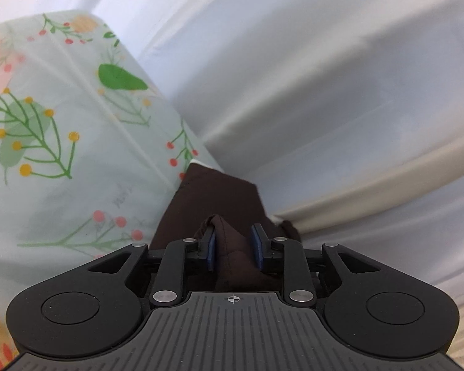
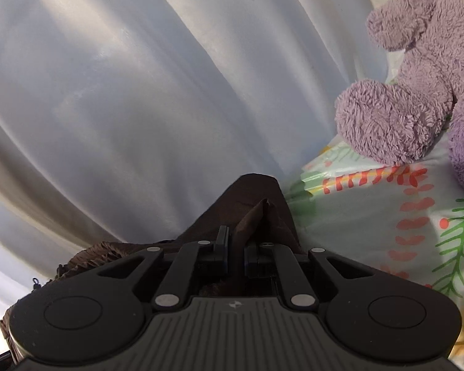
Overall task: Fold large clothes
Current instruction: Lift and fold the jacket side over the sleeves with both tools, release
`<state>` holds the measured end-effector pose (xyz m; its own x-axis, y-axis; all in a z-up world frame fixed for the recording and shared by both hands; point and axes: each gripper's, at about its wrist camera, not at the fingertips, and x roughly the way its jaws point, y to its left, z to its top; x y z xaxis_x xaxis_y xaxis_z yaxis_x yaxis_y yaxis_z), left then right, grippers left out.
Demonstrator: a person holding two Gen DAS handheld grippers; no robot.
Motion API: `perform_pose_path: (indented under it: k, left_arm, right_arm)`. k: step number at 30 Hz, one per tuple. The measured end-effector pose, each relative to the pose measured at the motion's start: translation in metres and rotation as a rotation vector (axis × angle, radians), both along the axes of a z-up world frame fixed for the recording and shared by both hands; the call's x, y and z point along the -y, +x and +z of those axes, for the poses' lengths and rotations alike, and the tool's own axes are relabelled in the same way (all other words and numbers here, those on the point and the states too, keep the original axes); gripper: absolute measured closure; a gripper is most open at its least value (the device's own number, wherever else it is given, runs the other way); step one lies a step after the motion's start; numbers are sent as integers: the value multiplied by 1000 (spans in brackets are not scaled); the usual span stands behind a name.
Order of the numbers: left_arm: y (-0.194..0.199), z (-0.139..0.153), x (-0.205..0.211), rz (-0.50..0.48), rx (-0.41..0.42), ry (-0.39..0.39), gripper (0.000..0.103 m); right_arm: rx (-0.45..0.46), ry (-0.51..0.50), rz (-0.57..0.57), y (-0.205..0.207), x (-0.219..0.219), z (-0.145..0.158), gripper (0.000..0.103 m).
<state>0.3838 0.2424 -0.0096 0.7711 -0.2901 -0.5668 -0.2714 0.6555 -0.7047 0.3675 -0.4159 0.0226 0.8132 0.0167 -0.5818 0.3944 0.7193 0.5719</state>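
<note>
A dark brown garment hangs from both grippers against a pale curtain. In the left wrist view my left gripper has a bunched fold of the cloth between its blue pads, with a gap beside the right pad. In the right wrist view my right gripper is shut tight on another fold of the same garment, which drapes down and to the left with a gathered edge. The rest of the garment is hidden below the grippers.
A pale grey-white curtain fills the background of both views. A bed sheet with a floral print lies at the left of the left wrist view and at the right of the right wrist view. A purple plush toy sits on it.
</note>
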Motion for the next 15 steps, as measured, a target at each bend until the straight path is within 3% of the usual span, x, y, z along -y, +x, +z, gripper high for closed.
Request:
perform_pose_path:
  k: [4, 5, 6, 8, 10, 11, 13, 15]
  left_arm:
    - [6, -16, -3, 30, 0, -23, 61]
    - [4, -14, -6, 42, 23, -25, 52]
    - [0, -8, -8, 65, 42, -9, 42]
    - [-10, 9, -6, 84, 77, 68, 41]
    - [-16, 27, 14, 12, 139, 149, 41]
    - [-19, 36, 31, -37, 174, 187, 40]
    - [-21, 49, 72, -143, 240, 264, 33]
    - [-25, 58, 109, -229, 288, 316, 31]
  right_arm:
    - [-48, 21, -6, 12, 8, -21, 91]
    - [-30, 42, -4, 9, 10, -20, 89]
    - [-7, 59, -4, 5, 13, -17, 86]
    - [28, 47, -21, -3, 11, -5, 83]
    - [66, -14, -49, -8, -2, 8, 79]
    - [79, -55, -60, -8, -12, 15, 72]
    - [116, -157, -97, -6, -33, 25, 34]
    - [163, -245, -151, -6, -47, 33, 29]
